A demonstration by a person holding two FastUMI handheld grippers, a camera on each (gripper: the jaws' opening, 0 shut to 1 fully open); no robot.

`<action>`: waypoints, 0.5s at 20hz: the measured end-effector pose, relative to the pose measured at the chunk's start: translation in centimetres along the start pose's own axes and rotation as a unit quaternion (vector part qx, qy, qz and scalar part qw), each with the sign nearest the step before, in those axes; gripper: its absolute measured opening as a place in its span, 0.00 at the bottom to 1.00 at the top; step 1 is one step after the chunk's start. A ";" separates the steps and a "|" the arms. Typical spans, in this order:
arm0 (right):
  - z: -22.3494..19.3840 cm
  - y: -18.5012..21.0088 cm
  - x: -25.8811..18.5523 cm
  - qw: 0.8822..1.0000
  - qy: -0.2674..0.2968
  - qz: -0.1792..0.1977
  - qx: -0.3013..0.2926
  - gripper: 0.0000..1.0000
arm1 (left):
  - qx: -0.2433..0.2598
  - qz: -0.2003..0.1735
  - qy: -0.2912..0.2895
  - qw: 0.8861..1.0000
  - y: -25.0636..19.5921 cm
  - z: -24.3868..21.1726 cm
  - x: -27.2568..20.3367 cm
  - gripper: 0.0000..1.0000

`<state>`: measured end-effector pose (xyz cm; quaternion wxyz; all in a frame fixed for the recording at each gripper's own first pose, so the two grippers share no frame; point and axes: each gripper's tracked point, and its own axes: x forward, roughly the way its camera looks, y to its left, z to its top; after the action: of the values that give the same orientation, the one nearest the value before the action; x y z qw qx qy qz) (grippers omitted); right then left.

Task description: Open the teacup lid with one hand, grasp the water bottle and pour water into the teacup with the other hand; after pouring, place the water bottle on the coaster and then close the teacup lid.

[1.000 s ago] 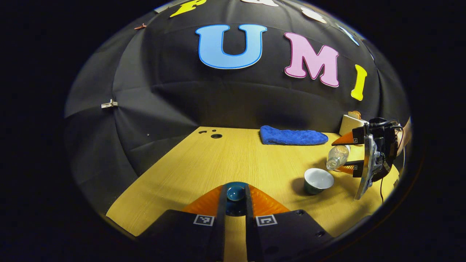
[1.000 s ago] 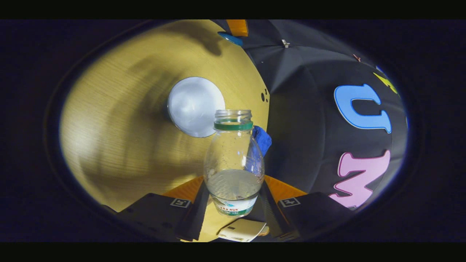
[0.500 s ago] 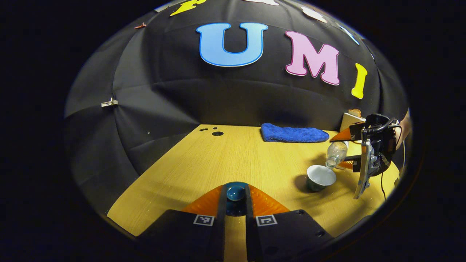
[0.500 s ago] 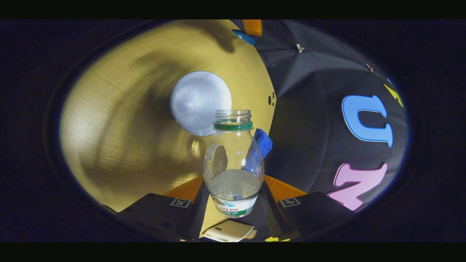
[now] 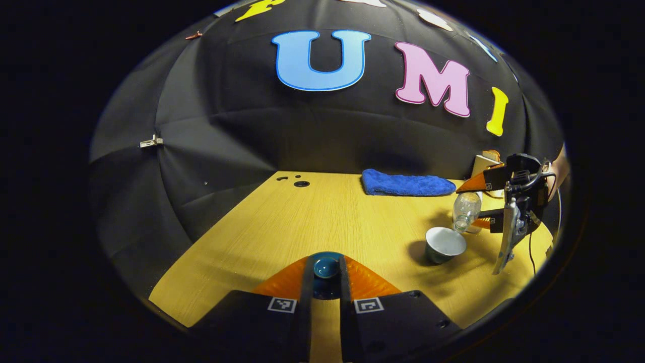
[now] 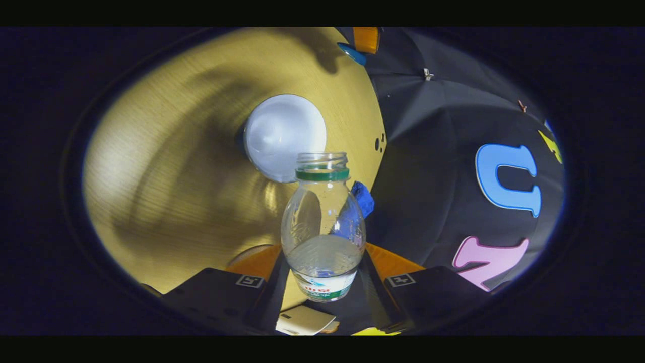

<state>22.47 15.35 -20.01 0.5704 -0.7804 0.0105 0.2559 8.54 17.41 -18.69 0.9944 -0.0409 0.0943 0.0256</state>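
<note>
Right gripper [image 6: 322, 275] clamps the tilted bottle [image 6: 323, 222] above the cup [image 5: 443, 243]; left gripper [image 5: 326, 269] pinches the lid [image 5: 326, 266]. Advise gradual tilt, mouth centred over cup.

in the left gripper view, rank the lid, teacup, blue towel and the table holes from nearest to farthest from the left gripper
1. Lid: between the left gripper's fingers.
2. Teacup: open, ahead and to the right.
3 and 4. Blue towel at the table's far edge, right of centre, and the table holes at the far edge, just left of centre: too close to call.
</note>
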 end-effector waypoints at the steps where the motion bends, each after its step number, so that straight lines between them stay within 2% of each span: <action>1: 0.0 0.0 0.0 1.000 0.002 0.000 0.000 0.72 | -0.001 0.000 0.000 1.000 0.0 -0.1 0.0 0.24; 2: 0.0 0.0 -0.1 1.000 0.002 -0.001 -0.002 0.72 | -0.001 -0.001 0.000 1.000 -0.1 0.0 0.0 0.27; 3: -0.1 -0.1 0.0 1.000 0.002 -0.002 -0.006 0.72 | -0.001 -0.002 0.000 1.000 -0.1 -0.1 -0.1 0.24; 5: -0.1 -0.4 0.1 1.000 0.001 -0.005 -0.013 0.72 | -0.002 -0.003 0.001 1.000 -0.2 -0.1 -0.1 0.27; 6: -0.1 -0.5 0.1 1.000 0.000 -0.005 -0.015 0.77 | -0.002 -0.003 0.001 1.000 -0.3 -0.1 -0.1 0.27; 7: -0.1 -0.5 0.1 1.000 -0.001 -0.005 -0.017 0.72 | -0.002 -0.003 0.001 1.000 -0.3 -0.1 -0.2 0.27; 8: -0.1 -0.6 0.2 1.000 -0.002 -0.006 -0.021 0.72 | -0.001 -0.003 0.001 1.000 -0.3 -0.1 -0.2 0.23; 9: -0.1 -0.8 0.2 1.000 -0.002 -0.007 -0.025 0.72 | -0.001 -0.003 0.001 1.000 -0.2 -0.2 -0.2 0.27; 10: -0.2 -0.9 0.3 1.000 -0.002 -0.007 -0.029 0.72 | -0.001 -0.002 0.001 1.000 -0.2 -0.2 -0.2 0.24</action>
<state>23.05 15.58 -19.31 0.5489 -0.7964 -0.0035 0.2538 8.31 17.19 -18.79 0.9943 -0.0425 0.0953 0.0236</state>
